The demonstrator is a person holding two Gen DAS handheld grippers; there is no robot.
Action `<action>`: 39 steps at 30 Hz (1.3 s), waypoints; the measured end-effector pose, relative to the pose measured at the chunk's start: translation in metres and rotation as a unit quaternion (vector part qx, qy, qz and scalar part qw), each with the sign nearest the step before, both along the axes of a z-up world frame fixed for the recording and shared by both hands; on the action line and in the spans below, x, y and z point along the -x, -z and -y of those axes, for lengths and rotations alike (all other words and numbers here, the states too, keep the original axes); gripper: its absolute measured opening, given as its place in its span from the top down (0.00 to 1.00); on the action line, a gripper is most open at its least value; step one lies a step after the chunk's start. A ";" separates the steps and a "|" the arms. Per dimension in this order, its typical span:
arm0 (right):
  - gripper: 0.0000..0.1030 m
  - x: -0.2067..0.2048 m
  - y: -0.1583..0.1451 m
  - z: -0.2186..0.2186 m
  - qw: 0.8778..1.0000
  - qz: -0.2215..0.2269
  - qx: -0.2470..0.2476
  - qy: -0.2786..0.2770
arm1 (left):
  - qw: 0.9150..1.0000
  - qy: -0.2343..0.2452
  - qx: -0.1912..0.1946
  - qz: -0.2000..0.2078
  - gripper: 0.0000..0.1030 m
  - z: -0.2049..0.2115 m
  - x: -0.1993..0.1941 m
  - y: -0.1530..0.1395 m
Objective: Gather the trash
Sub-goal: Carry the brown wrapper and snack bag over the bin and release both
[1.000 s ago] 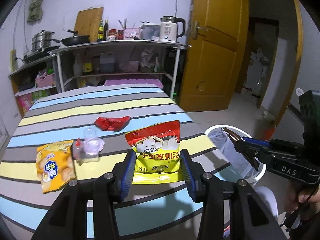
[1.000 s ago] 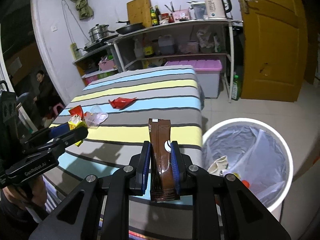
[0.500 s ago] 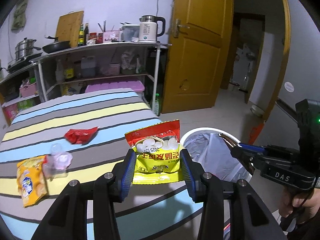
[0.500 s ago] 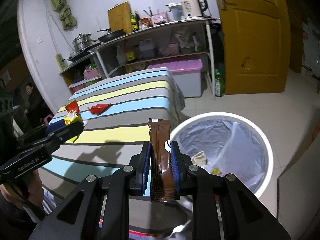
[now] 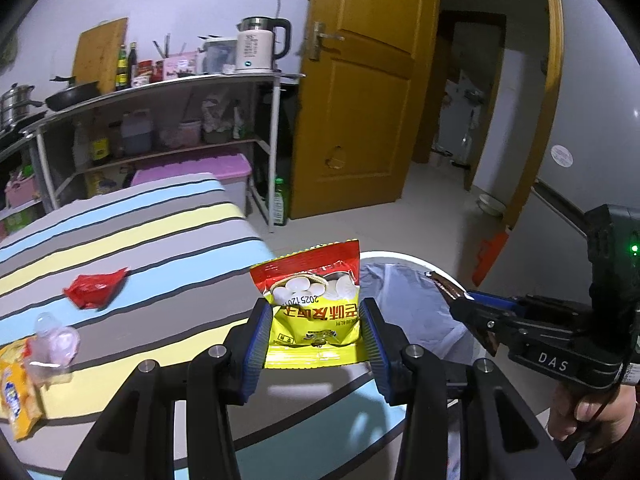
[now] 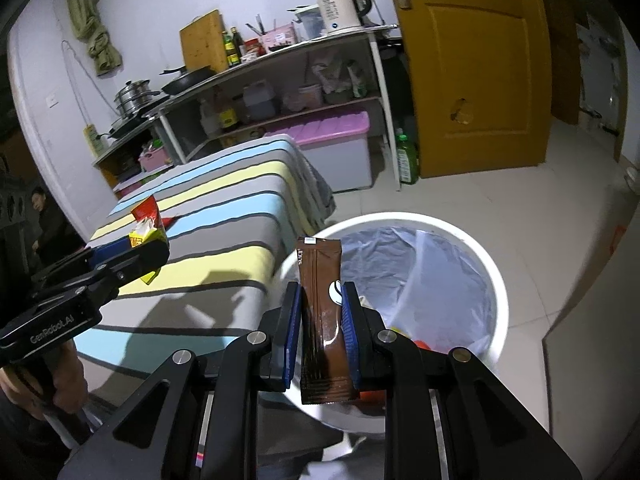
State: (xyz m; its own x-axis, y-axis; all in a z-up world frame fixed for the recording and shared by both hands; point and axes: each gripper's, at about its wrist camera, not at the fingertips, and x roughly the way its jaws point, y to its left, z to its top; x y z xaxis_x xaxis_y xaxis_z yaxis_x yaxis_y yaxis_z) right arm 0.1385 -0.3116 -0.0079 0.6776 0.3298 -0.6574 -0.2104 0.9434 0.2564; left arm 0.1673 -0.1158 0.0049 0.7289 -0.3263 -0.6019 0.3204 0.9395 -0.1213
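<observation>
Two grippers in view, one per hand. Left gripper (image 5: 316, 330): jaws pinching one yellow-and-red snack bag (image 5: 314, 308) by its side edges, bag upright with its print upside down, held over the near right corner of the bench (image 5: 160, 240) beside the bin. Right gripper (image 6: 320, 328): jaws pressed onto one brown sachet (image 6: 322, 312), narrow and standing on end, its top poking above the blue pads, held at the near left rim of the bin. One white trash bin (image 6: 490, 280) on the tiled floor, just beside the bench end, lined with a clear bag; a few scraps lie at the bottom, count not clear. Bench covered with a cloth striped grey, yellow and blue. Left on the bench, counted in the left wrist view: one crumpled red wrapper (image 5: 94, 288), one clear plastic cup (image 5: 56, 344) lying beside it toward the near edge, one orange-yellow snack packet (image 5: 18, 392) at the far left, touching or just under the cup. That makes three loose pieces on the bench and two in the jaws. Behind: one metal shelf rack (image 5: 168, 92) with one kettle (image 5: 260, 46), one frying pan, one steamer pot, several bottles. One hand (image 5: 588, 408) shows at the right gripper's handle.
</observation>
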 end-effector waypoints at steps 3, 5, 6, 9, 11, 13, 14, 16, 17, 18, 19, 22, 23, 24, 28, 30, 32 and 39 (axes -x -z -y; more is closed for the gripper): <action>0.80 -0.003 0.004 0.008 1.000 -0.004 -0.001 0.008 | 1.000 0.014 0.000 -0.005 0.56 0.013 -0.008 0.003; 0.80 -0.005 0.007 0.015 1.000 -0.007 -0.002 0.014 | 1.000 0.022 -0.001 -0.007 0.56 0.021 -0.013 0.006; 0.80 -0.007 0.008 0.016 1.000 -0.009 -0.002 0.016 | 1.000 0.026 -0.003 -0.010 0.56 0.026 -0.016 0.009; 0.80 -0.011 0.014 0.023 1.000 -0.015 -0.003 0.025 | 0.999 0.034 -0.006 -0.018 0.56 0.036 -0.023 0.015; 0.80 -0.013 0.018 0.026 0.999 -0.019 -0.002 0.029 | 0.999 0.040 -0.007 -0.022 0.56 0.042 -0.028 0.018; 0.80 -0.015 0.021 0.028 0.999 -0.022 -0.002 0.031 | 0.999 0.046 -0.009 -0.026 0.56 0.048 -0.031 0.022; 0.80 -0.016 0.022 0.028 0.999 -0.024 -0.002 0.032 | 0.998 0.049 -0.010 -0.028 0.56 0.050 -0.034 0.023; 0.80 -0.018 0.024 0.029 0.999 -0.026 -0.002 0.034 | 0.998 0.052 -0.011 -0.033 0.56 0.053 -0.038 0.026; 0.80 -0.019 0.025 0.030 0.999 -0.027 -0.002 0.035 | 0.998 0.053 -0.011 -0.037 0.56 0.055 -0.041 0.028; 0.80 -0.020 0.027 0.031 0.999 -0.028 -0.003 0.036 | 0.998 0.053 -0.012 -0.039 0.56 0.057 -0.042 0.029; 0.80 -0.021 0.028 0.031 0.999 -0.030 -0.003 0.038 | 0.998 0.054 -0.014 -0.040 0.56 0.058 -0.043 0.031; 0.80 -0.024 0.032 0.033 0.999 -0.036 -0.002 0.041 | 0.997 0.058 -0.016 -0.045 0.56 0.061 -0.047 0.034; 0.79 -0.025 0.034 0.034 0.998 -0.038 -0.001 0.043 | 0.997 0.060 -0.015 -0.048 0.56 0.062 -0.048 0.035; 0.79 -0.025 0.034 0.034 0.998 -0.039 -0.001 0.045 | 0.997 0.062 -0.015 -0.050 0.56 0.062 -0.050 0.035; 0.79 -0.026 0.036 0.036 0.998 -0.045 0.004 0.052 | 0.996 0.066 -0.014 -0.056 0.56 0.066 -0.053 0.037; 0.76 -0.027 0.036 0.035 0.998 -0.045 0.009 0.052 | 0.996 0.070 -0.008 -0.058 0.56 0.066 -0.053 0.036; 0.68 -0.027 0.035 0.035 0.998 -0.041 0.009 0.052 | 0.996 0.070 -0.004 -0.058 0.55 0.065 -0.052 0.036; 0.67 -0.021 0.028 0.034 0.998 -0.030 0.009 0.049 | 0.997 0.061 0.016 -0.048 0.55 0.052 -0.045 0.030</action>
State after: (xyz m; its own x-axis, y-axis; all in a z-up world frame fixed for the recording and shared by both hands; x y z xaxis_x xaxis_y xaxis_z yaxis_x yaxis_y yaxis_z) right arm 0.1596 -0.3454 -0.0359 0.6658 0.2513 -0.7025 -0.1017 0.9633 0.2483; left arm 0.2120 -0.1683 -0.0251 0.6215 -0.4291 -0.6555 0.4177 0.8893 -0.1862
